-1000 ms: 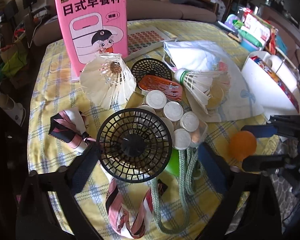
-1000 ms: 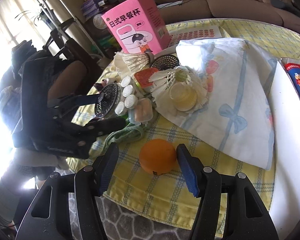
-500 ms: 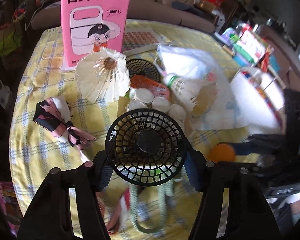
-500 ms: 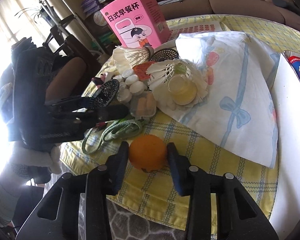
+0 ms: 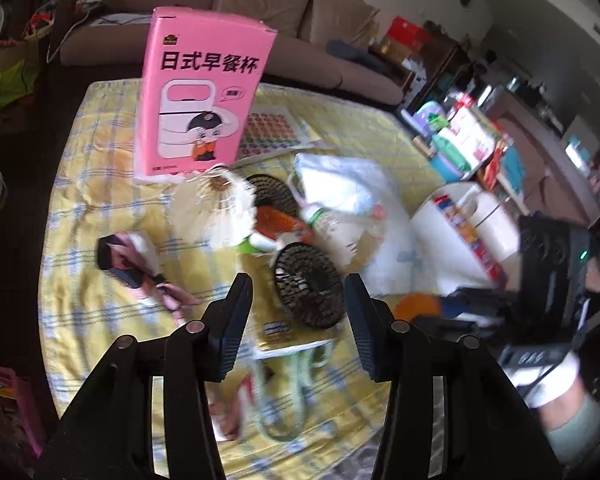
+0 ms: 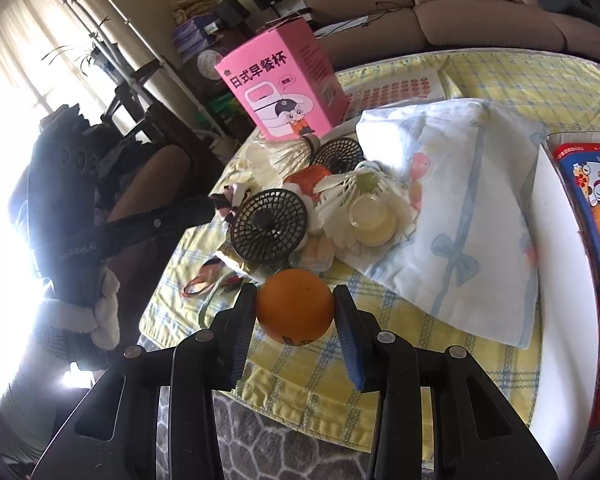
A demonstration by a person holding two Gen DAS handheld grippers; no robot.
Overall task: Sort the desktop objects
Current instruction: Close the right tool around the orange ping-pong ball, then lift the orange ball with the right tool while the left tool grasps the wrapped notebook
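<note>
- The right gripper has its jaws pressed against both sides of the orange, pinching it just above the near edge of the bench
- The left gripper has its jaws spread, with a gap on either side of the black mesh fan; the fan lies tilted between the fingertips on a small pile of packets, and this view is motion-blurred
- In the right wrist view the same fan stands on edge just beyond the orange, and the left gripper's dark arm reaches in beside it
- Past the fan sit two white shuttlecocks, a second black mesh disc and an orange packet, all close together
- A pale green cord loops near the left jaws, and a pink and black folded cloth lies to their left
- A white cloth with blue bows covers the right part of the yellow checked tablecloth
- A pink box stands upright at the far side, with a sticker sheet beside it
</note>
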